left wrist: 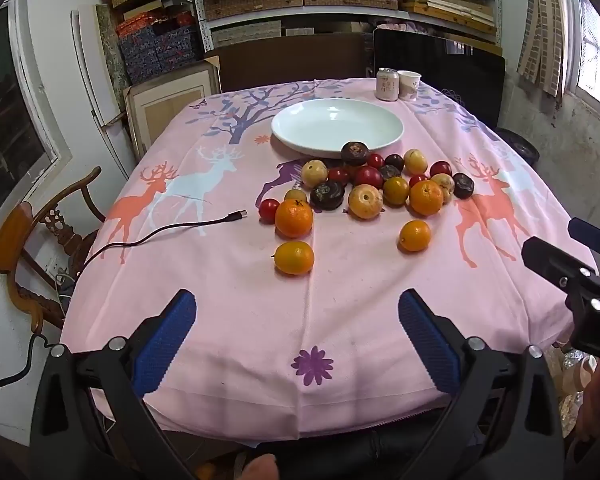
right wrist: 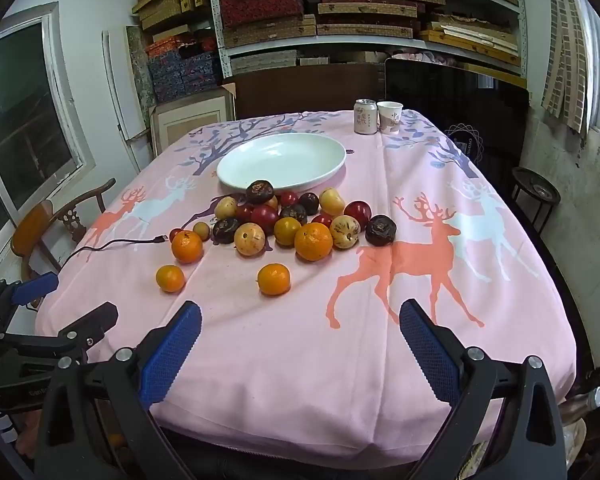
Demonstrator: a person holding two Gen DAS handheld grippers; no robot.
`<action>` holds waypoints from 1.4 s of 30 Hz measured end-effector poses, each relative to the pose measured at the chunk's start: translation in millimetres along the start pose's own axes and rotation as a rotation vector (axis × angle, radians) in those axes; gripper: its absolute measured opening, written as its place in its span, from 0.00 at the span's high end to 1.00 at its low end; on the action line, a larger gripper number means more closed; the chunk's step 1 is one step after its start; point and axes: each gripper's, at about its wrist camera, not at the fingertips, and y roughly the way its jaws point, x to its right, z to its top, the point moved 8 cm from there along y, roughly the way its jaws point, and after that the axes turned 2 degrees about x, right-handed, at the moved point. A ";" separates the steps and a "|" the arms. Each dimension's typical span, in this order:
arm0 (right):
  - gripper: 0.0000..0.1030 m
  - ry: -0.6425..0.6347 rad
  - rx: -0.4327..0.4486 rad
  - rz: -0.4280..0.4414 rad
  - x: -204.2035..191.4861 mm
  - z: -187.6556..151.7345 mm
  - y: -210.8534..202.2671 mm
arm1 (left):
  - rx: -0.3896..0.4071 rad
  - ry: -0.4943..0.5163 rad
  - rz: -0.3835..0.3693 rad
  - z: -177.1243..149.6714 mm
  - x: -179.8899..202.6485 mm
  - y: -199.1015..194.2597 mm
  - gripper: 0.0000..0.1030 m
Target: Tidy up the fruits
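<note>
Both hand-held grippers, left (left wrist: 296, 344) and right (right wrist: 300, 354), hang spread wide and empty over the near tabletop (left wrist: 240, 320), apparently poised to move the fruits (left wrist: 364, 184) heaped just beside the bare white plate (left wrist: 392, 136).

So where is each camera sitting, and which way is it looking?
Left wrist view: sits on the left gripper, looking forward and down over the near table edge at the fruit pile and white plate; its own open blue fingers show, with the right gripper at the right edge.
Right wrist view: sits on the right gripper, facing the same way from further right; its open fingers show, with the left gripper at the left edge.
Both share the fruit, plate, can, paper cup and pink tablecloth.
</note>
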 end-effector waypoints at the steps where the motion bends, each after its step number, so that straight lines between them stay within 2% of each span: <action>1: 0.03 0.000 0.002 -0.001 -0.4 -0.5 -0.3 | -0.002 -0.001 -0.004 -0.1 0.4 0.1 0.04; 22: 0.03 -0.044 0.031 -0.008 -19.1 -0.3 -20.9 | 0.009 -0.022 -0.028 -6.0 -3.0 -15.6 0.04; 42: 0.03 -0.044 0.034 -0.007 -19.8 -0.9 -23.8 | -0.008 -0.029 -0.029 -11.7 -5.8 -14.8 0.04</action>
